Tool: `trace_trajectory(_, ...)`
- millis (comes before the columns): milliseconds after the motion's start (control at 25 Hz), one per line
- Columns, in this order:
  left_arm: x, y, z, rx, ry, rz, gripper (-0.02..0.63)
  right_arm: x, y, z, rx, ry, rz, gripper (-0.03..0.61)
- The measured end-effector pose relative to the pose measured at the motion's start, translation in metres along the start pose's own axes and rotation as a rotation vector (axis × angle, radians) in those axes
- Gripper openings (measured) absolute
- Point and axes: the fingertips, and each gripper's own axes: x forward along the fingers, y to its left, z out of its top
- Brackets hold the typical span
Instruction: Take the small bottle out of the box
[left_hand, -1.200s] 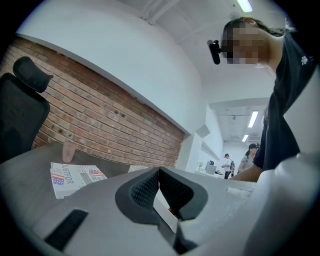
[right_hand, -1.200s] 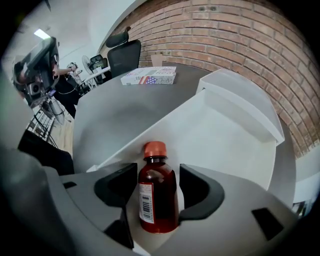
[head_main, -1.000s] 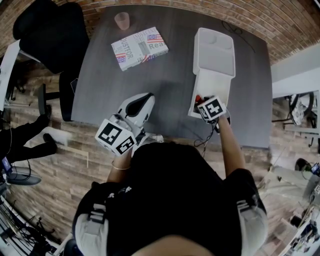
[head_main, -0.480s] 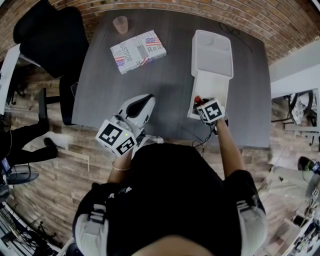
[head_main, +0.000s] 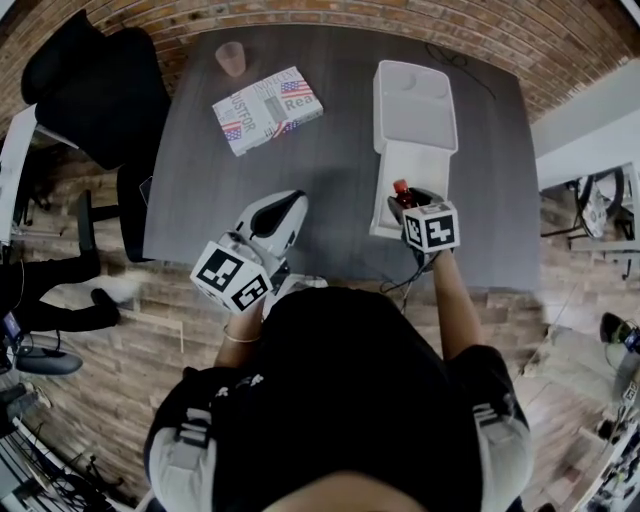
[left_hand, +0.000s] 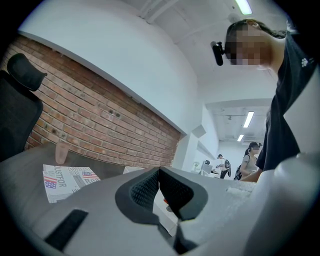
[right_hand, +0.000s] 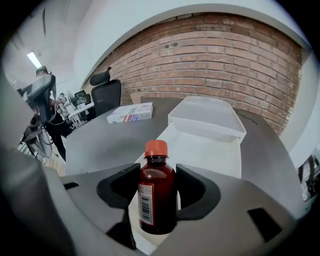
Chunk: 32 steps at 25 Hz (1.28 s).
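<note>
At the box's (right_hand: 215, 145) near end, my right tool (right_hand: 157, 192) clamps the small bottle (right_hand: 159, 170) mid-body. It looks light, rigid and slick, so the labelled waist should grip best. My left tool (left_hand: 159, 186) sits closed, empty.

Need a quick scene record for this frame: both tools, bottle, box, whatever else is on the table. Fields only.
right tool: closed on the small bottle, pads on both sides of its body
small bottle: upright, dark brown, orange cap, at the box's near end
box: white, open, lid laid back on the far side
left tool: shut, empty, over the table's front edge
table: dark grey
other items: flag-print book and pink cup, far left, apart from the box
</note>
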Motion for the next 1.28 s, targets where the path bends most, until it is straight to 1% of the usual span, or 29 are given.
trace_trajectory(200, 0.012, -0.009, -0.001, 0.013, 0.02, -0.044, 0.002, -0.025, 0.001, 0.009, 0.069, -0.103, -0.019, 0.221)
trace_trajectory(360, 0.025, -0.019, -0.003, 0.02, 0.034, -0.091, 0.002, -0.046, 0.004, 0.012, 0.108, -0.187, -0.014, 0.222)
trace_trajectory(440, 0.031, -0.024, -0.004, 0.025, 0.043, -0.114, 0.002, -0.06, 0.005, 0.016, 0.113, -0.24, -0.016, 0.222)
trace_trajectory(520, 0.039, -0.03, -0.003, 0.032, 0.05, -0.138, 0.002, -0.076, 0.007, 0.02, 0.095, -0.289, -0.027, 0.222)
trace_trajectory(680, 0.054, -0.041, -0.002, 0.043, 0.063, -0.186, 0.002, -0.104, 0.01, 0.029, 0.06, -0.355, -0.057, 0.222)
trace_trajectory(1040, 0.083, -0.072, -0.008, 0.057, 0.091, -0.279, 0.002, -0.165, 0.007, 0.037, 0.149, -0.522, -0.089, 0.221)
trace_trajectory(1280, 0.097, -0.088, -0.011, 0.064, 0.108, -0.337, 0.002, -0.199, 0.006, 0.04, 0.147, -0.6, -0.143, 0.221)
